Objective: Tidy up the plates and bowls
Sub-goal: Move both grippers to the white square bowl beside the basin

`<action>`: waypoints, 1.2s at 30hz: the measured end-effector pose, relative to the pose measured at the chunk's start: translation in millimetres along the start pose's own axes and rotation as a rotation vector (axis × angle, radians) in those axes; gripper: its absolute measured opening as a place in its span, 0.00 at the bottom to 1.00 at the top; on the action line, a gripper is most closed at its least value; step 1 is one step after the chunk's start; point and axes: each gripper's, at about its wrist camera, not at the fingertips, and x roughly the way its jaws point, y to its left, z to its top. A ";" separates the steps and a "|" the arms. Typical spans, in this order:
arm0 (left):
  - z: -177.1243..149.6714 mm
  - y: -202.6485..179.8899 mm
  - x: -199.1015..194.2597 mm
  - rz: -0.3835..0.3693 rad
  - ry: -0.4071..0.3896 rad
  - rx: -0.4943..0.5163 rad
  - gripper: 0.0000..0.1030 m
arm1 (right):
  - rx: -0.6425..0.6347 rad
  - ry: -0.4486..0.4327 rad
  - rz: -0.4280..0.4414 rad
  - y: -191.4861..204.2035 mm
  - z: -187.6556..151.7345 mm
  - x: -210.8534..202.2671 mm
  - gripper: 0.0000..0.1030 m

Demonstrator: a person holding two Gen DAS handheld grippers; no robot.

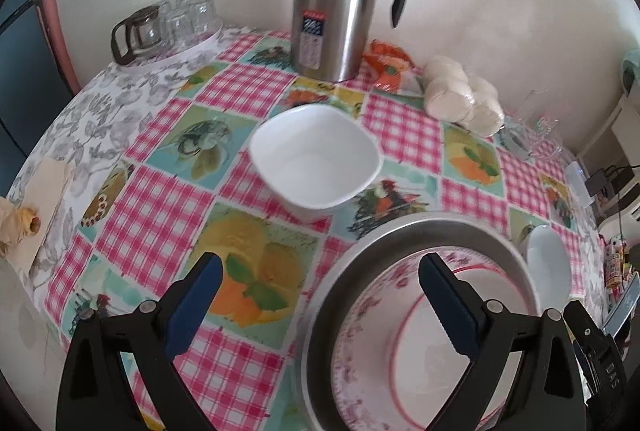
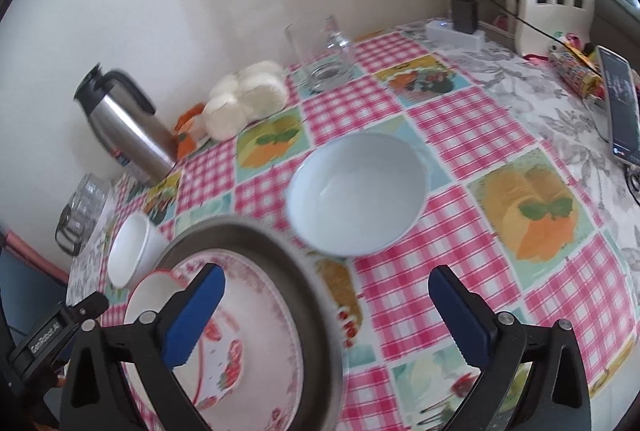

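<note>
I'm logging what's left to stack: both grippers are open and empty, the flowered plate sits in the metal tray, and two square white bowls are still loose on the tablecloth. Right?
Not quite: only one loose bowl is square; the other is round, as the right wrist view shows. The rest holds.

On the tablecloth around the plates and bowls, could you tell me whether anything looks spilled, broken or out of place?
Nothing stands out. The plates sit stacked in the metal tray; the square bowl and round bowl stand upright and empty, with no spill or breakage visible.

"GenRobot.AI" on left hand-held gripper [image 2: 96,305]; thermos [image 1: 332,3] label unreadable.
</note>
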 end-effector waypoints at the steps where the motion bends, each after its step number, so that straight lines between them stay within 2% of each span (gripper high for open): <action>1: 1.7 -3.5 -2.7 -0.014 -0.013 0.002 0.96 | 0.020 -0.012 -0.009 -6.8 2.5 -0.6 1.00; 7: 13.9 -30.7 -16.2 -0.108 -0.084 0.032 0.96 | 0.104 -0.016 -0.033 -44.5 14.6 1.0 1.00; 14: 17.4 -71.2 -16.8 -0.214 -0.063 0.105 0.96 | 0.176 0.002 -0.059 -78.4 23.8 7.1 1.00; 20: 12.9 -113.0 -13.0 -0.215 -0.037 0.211 0.96 | 0.192 0.024 -0.067 -90.3 27.3 16.4 1.00; 25: 11.5 -135.9 -11.7 -0.233 -0.019 0.254 0.96 | 0.194 0.040 -0.067 -91.5 30.0 23.2 1.00; 29: 16.3 -130.6 -4.4 -0.222 0.013 0.223 0.96 | 0.163 0.027 -0.058 -84.4 33.5 19.2 1.00; 36: 34.2 -83.4 4.3 -0.188 0.040 0.105 0.96 | 0.103 -0.009 -0.027 -52.7 38.8 3.7 1.00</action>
